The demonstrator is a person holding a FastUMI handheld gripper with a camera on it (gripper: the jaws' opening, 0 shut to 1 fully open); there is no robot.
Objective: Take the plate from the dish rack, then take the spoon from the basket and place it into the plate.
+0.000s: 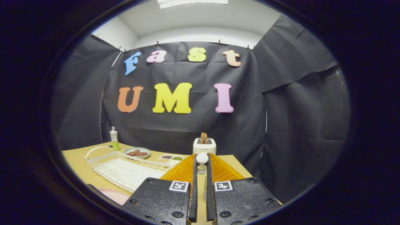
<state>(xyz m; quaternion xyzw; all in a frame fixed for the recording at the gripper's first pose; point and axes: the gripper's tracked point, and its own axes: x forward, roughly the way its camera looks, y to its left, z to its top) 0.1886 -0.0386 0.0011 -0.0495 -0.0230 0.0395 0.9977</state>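
1. Jaws of the gripper point(202, 165) are nearly together, clamped on the spoon point(202, 158): its white rounded end sticks up between the tips, thin handle running down the gap. Prob. held upright for carrying.
2. Plate point(113, 195), pale pink, smooth, lies on the desk point(78, 165) at its near edge, beside the gripper, off the rack.
3. Dish rack point(125, 168): white wire grid w/ curved rim, mid-desk.
4. Far edge: white toaster point(204, 145) w/ toast up, bottle point(114, 138), bowl point(137, 152).

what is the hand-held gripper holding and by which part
The hand-held gripper is shut on the spoon, pinching its handle just below the white bowl, which sticks up at the fingertips.
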